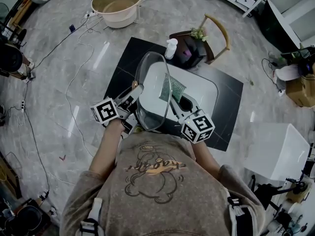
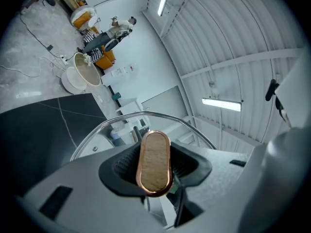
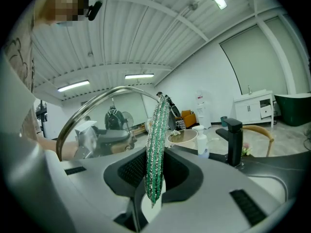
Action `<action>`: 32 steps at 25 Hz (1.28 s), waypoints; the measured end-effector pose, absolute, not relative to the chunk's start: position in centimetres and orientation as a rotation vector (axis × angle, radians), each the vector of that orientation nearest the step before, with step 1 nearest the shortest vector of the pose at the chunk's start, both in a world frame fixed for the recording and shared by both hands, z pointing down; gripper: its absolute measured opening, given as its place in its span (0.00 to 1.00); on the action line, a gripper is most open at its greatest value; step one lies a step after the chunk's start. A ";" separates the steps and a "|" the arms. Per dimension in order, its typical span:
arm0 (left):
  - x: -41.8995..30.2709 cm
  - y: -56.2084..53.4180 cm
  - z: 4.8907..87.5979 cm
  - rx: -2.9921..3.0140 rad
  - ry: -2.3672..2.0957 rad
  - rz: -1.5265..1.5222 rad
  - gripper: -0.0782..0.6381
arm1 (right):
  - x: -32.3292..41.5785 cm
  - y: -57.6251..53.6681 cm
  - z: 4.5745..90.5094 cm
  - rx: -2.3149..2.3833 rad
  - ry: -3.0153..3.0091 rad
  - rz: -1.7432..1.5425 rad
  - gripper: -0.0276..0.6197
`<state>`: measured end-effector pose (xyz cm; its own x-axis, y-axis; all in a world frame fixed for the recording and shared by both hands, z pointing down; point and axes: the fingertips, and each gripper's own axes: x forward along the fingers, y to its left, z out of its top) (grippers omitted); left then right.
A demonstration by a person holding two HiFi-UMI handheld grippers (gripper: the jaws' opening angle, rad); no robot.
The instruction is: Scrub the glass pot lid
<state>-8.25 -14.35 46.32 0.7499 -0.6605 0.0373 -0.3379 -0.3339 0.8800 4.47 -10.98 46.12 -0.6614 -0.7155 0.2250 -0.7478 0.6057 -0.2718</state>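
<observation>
The glass pot lid [image 1: 152,95] stands on edge over the white sink [image 1: 204,90]. My left gripper [image 1: 137,93] is shut on the lid's wooden, copper-rimmed knob [image 2: 154,161], and the lid's metal rim [image 2: 146,116] arcs behind it. My right gripper [image 1: 178,103] is shut on a green scrubbing cloth [image 1: 172,89], which lies against the lid's far face. In the right gripper view the cloth [image 3: 156,144] hangs upright between the jaws, with the lid rim [image 3: 87,108] curving to its left.
The sink sits in a black countertop [image 1: 229,97] with a black faucet [image 3: 234,140]. A white soap bottle [image 1: 171,48] stands at the counter's far edge. Behind are a chair [image 1: 219,33], a round basin [image 1: 117,4] and cables on the floor.
</observation>
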 end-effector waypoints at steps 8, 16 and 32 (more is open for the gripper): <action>-6.2 -14.3 45.9 1.962 -0.667 -0.422 0.35 | 4.3 -11.4 41.3 1.192 -2.764 0.392 0.18; -5.7 -14.5 43.9 1.972 -0.582 -0.457 0.35 | 3.7 -12.1 38.5 1.178 -2.790 0.338 0.18; -4.4 -13.3 43.3 1.991 -0.475 -0.418 0.35 | 2.6 -15.5 40.3 1.192 -2.772 0.360 0.18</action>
